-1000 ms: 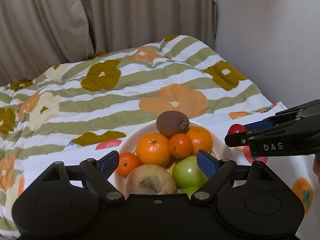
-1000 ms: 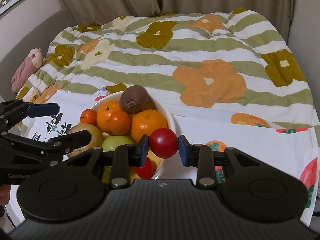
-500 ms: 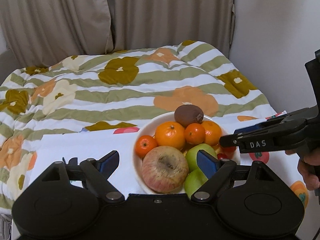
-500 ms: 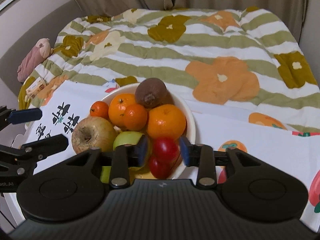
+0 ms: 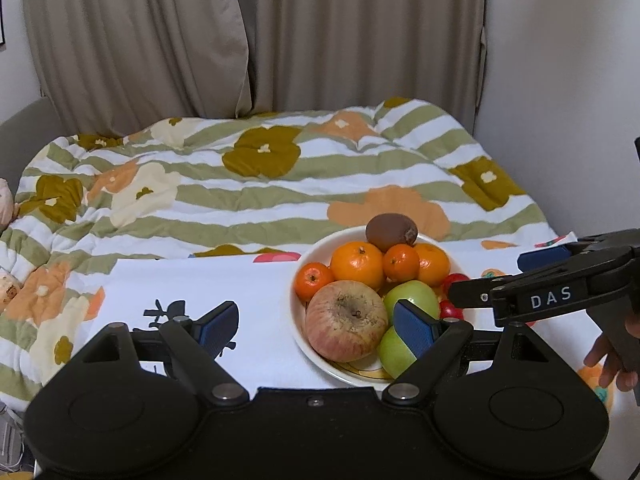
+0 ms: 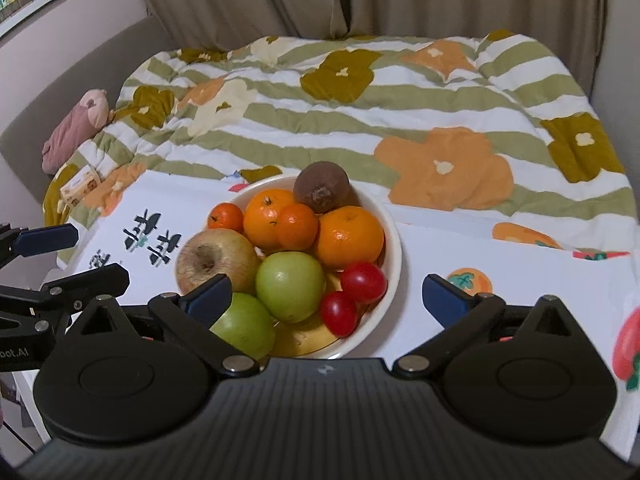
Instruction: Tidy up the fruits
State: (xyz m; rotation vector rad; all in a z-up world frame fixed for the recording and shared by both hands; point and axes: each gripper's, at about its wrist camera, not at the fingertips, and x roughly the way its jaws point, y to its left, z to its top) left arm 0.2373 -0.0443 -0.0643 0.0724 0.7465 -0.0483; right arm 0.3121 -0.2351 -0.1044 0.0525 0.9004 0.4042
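A white bowl (image 6: 394, 240) on the white cloth holds several fruits: a brown kiwi (image 6: 322, 192), oranges (image 6: 348, 236), a russet apple (image 6: 214, 258), green apples (image 6: 290, 284) and two red tomatoes (image 6: 362, 282). The bowl also shows in the left wrist view (image 5: 296, 320). My right gripper (image 6: 326, 296) is open and empty, just above the bowl's near side. My left gripper (image 5: 316, 326) is open and empty, near the bowl's left front, by the russet apple (image 5: 346, 320).
A floral striped quilt (image 6: 360, 112) covers the bed behind the cloth. A pink plush toy (image 6: 76, 128) and a small box (image 6: 80, 190) lie at the far left. Curtains (image 5: 240, 40) and a wall stand behind.
My right gripper opened and let the red tomato go into the bowl beside the other tomato, then drew back. My left gripper pulled back and shifted left, staying open.
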